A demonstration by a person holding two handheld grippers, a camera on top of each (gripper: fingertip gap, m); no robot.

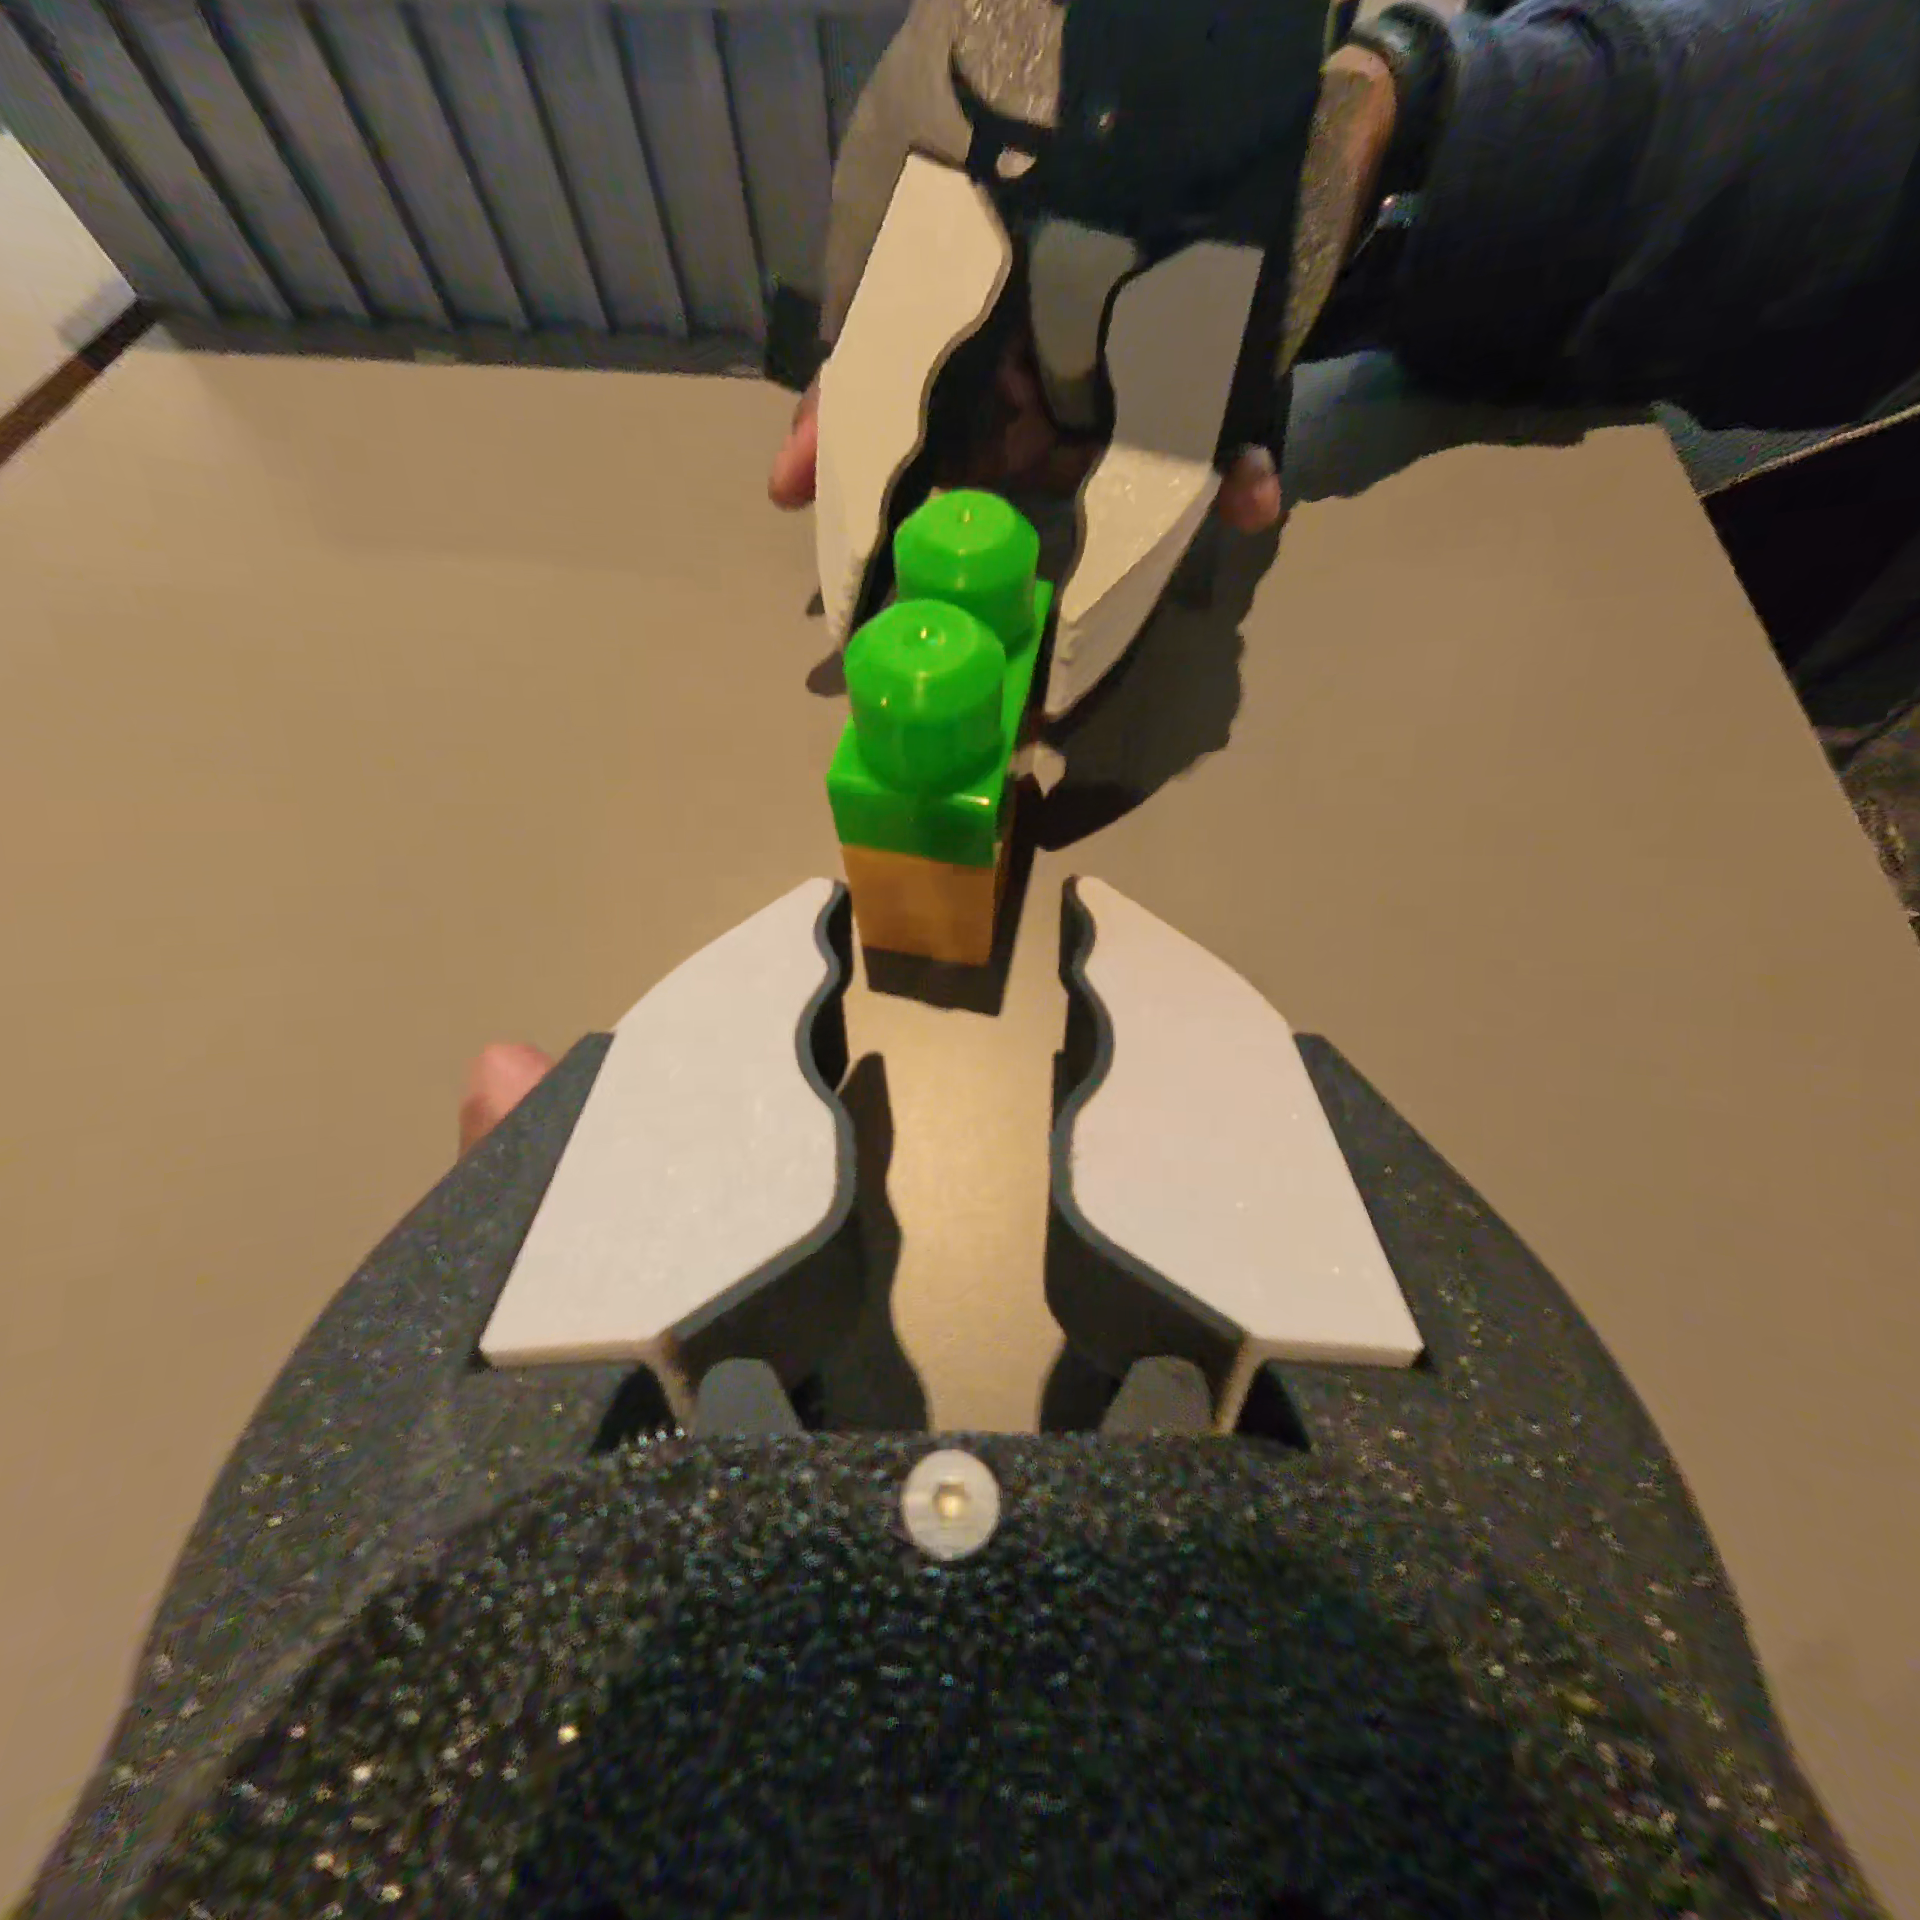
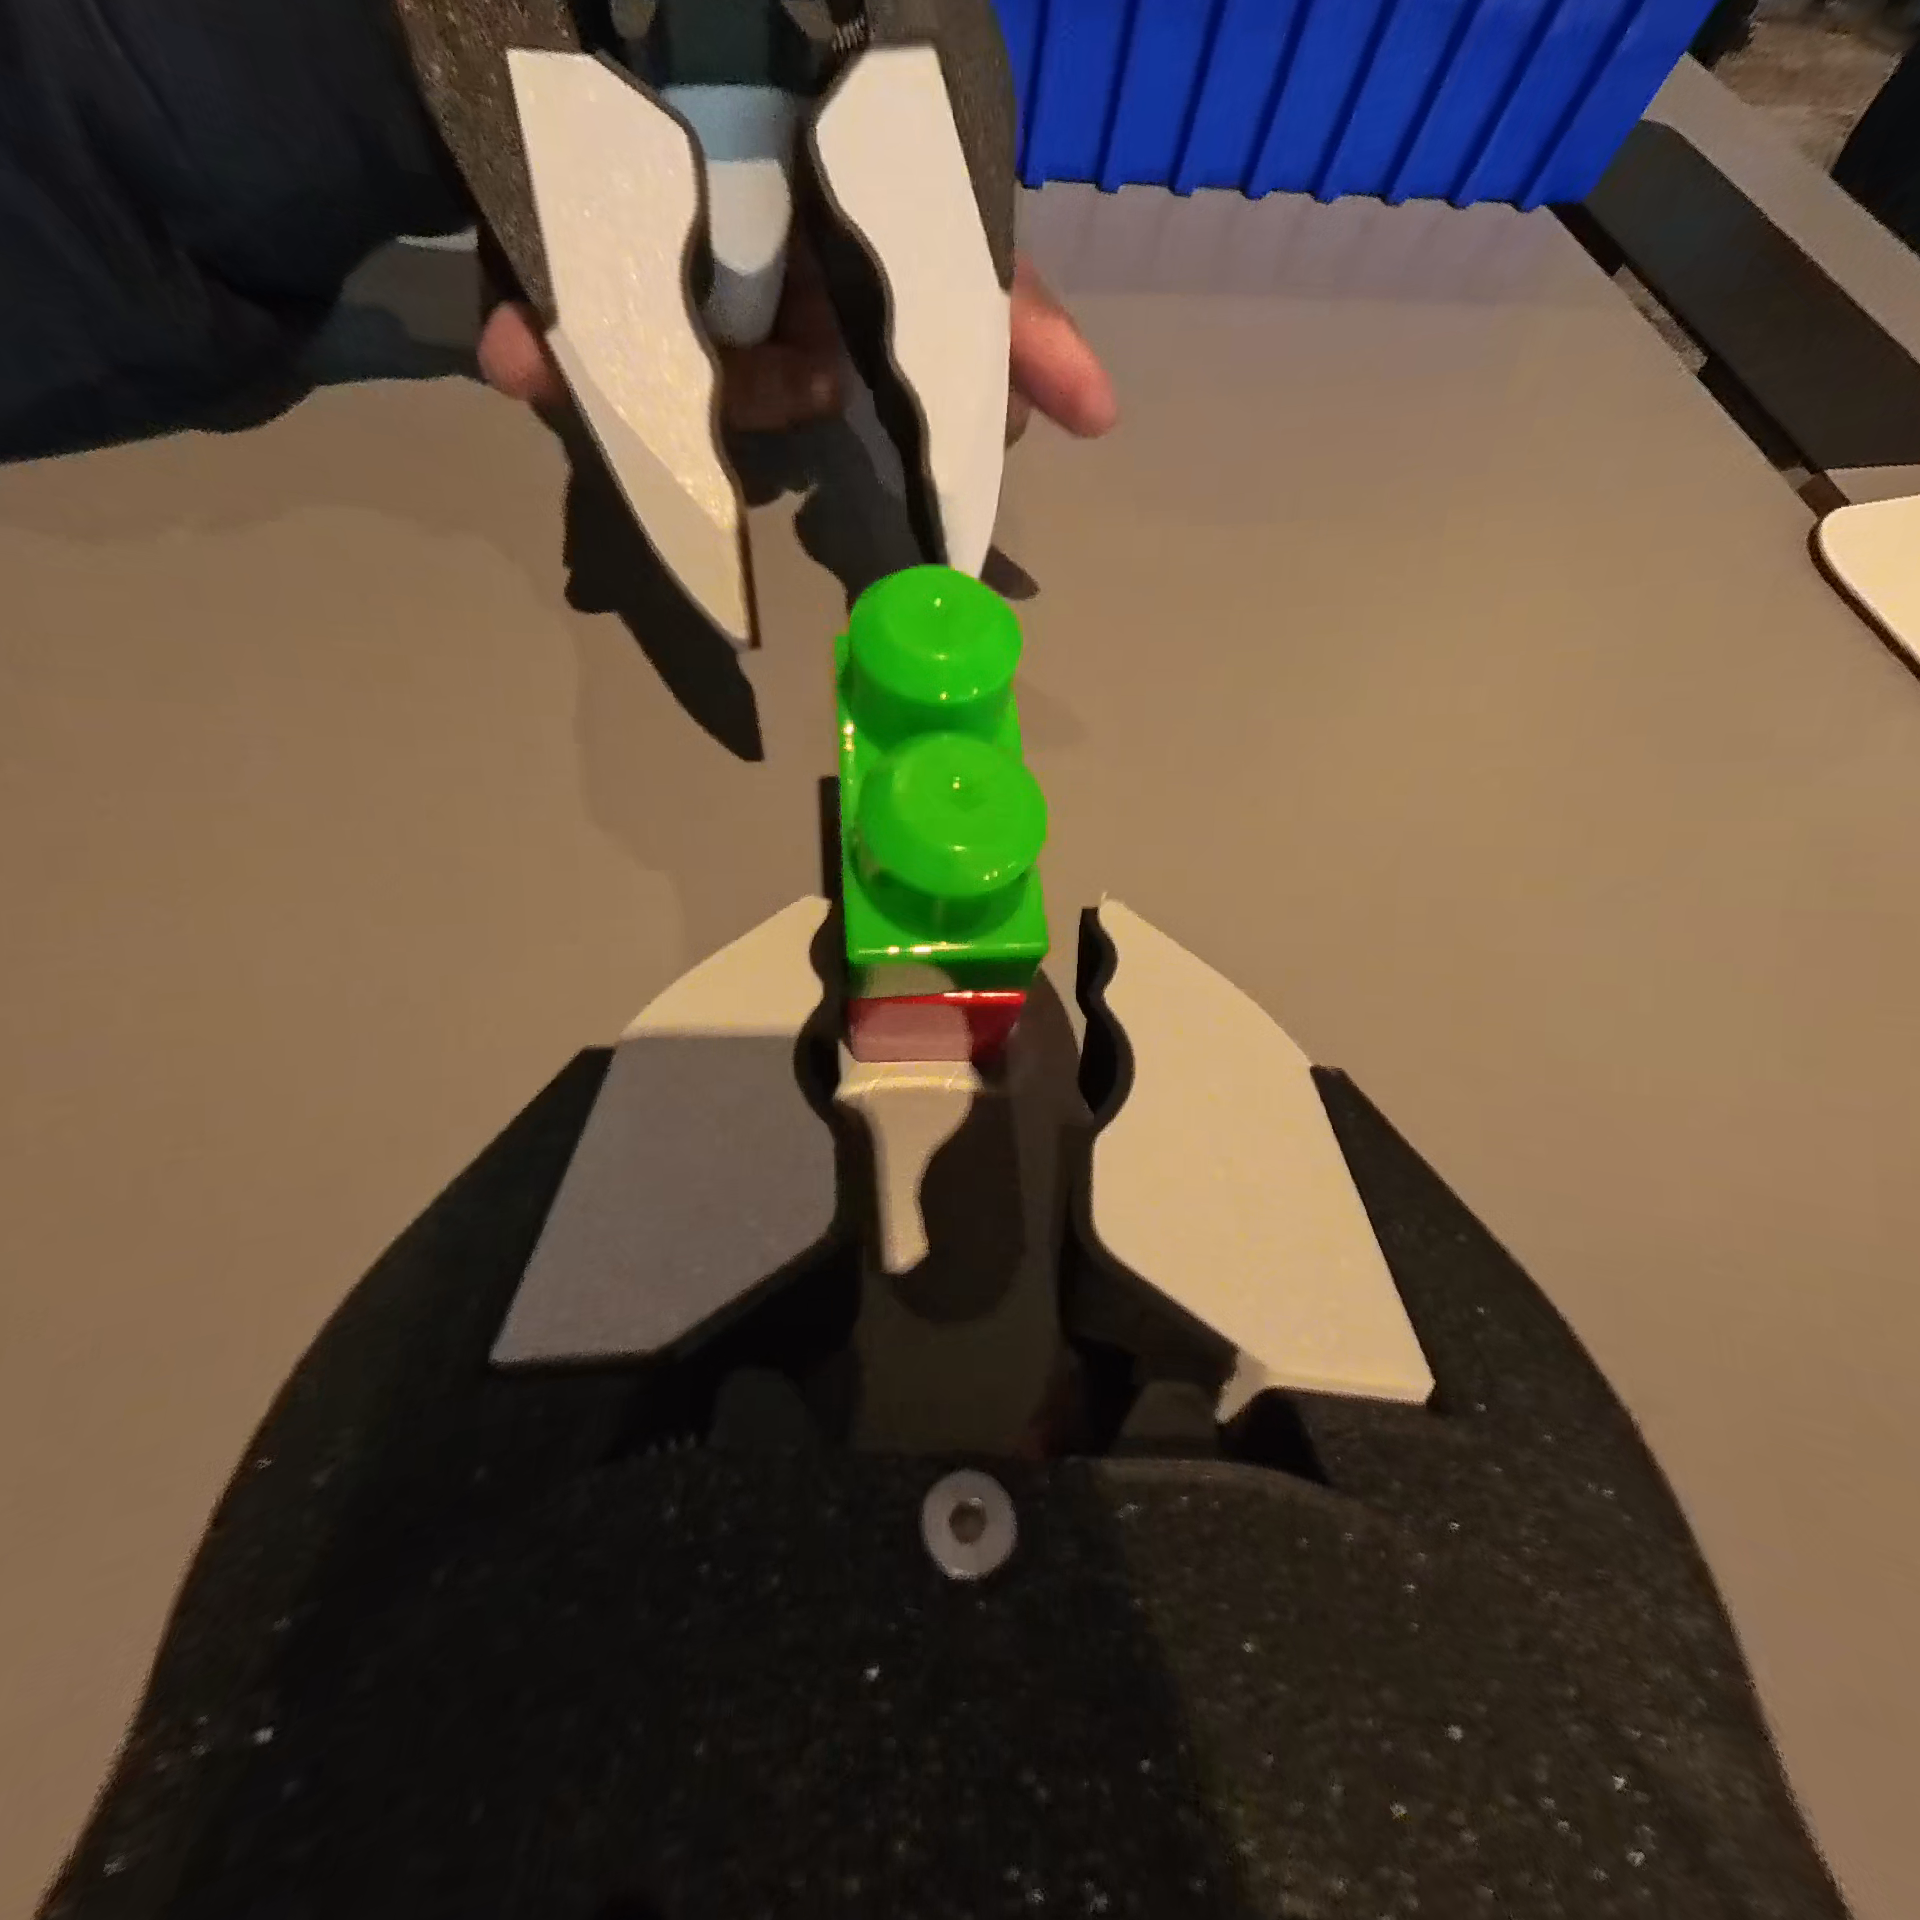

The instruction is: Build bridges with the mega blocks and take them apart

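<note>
Both my left gripper (image 1: 956, 925) and right gripper (image 2: 956, 935) stand agape around the green block (image 1: 925, 727), light, rigid, slick plastic best pinched on its flat sides above the lower block (image 1: 920, 899) on the tabletop (image 1: 364, 727).

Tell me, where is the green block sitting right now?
The green block sits mid-table, spanning an orange block and a red block, between the two open claws: left claw, right claw.

Speckled black tongs (image 1: 961, 914), white wavy-edged fingers (image 1: 707, 1132)
</note>
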